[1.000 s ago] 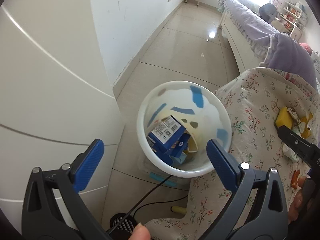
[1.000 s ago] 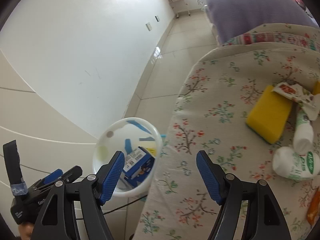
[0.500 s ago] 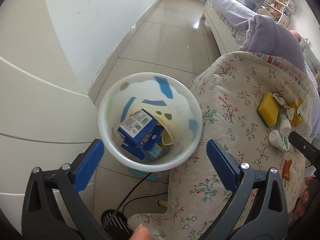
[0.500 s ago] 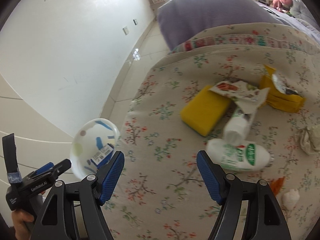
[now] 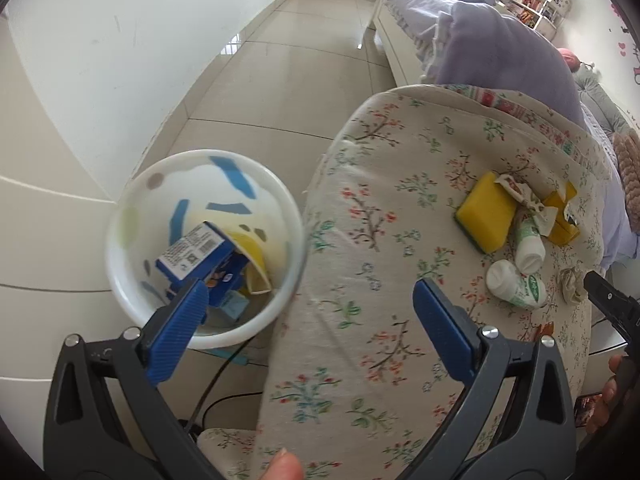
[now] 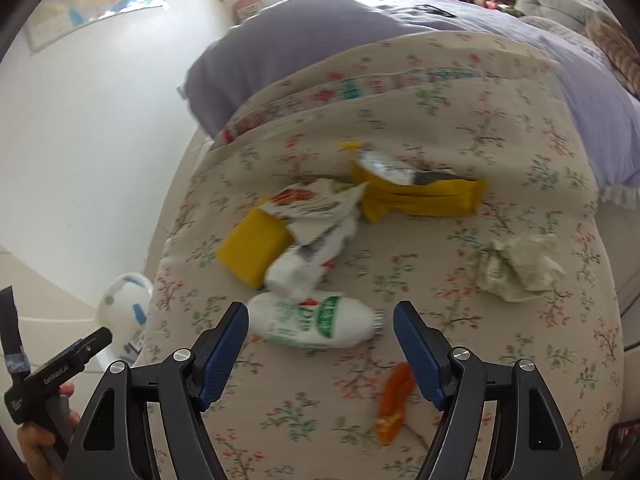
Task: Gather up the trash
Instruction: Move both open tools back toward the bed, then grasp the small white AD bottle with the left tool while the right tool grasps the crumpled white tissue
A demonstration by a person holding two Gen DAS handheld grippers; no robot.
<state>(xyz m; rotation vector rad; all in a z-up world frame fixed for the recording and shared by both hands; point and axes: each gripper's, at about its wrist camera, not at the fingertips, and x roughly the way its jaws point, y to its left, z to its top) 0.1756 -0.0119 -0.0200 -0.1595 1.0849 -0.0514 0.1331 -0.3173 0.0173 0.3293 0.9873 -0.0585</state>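
A white trash bin (image 5: 132, 288) with blue patches stands on the floor beside the floral-covered bed (image 5: 360, 240); a blue box (image 5: 192, 248) and yellow scrap lie inside. It also shows in the right wrist view (image 6: 124, 300). On the cover lie a white bottle (image 6: 316, 320), a second white bottle (image 6: 296, 268), a yellow sponge (image 6: 252, 248), a torn wrapper (image 6: 316, 208), a yellow packet (image 6: 420, 196), a crumpled paper (image 6: 520, 264) and an orange wrapper (image 6: 394, 400). My left gripper (image 5: 308, 328) is open and empty, between bin and bed. My right gripper (image 6: 320, 344) is open, just short of the white bottle.
A white wall (image 5: 100, 60) and tiled floor (image 5: 288, 60) lie left of the bed. A purple blanket (image 6: 320, 40) covers the far end of the bed. A black cable (image 5: 212, 384) runs on the floor under the bin.
Both grippers have swung right, away from the bin and over the bed. The right gripper has come close to the trash pile, with the white bottle now between its open fingers' line.
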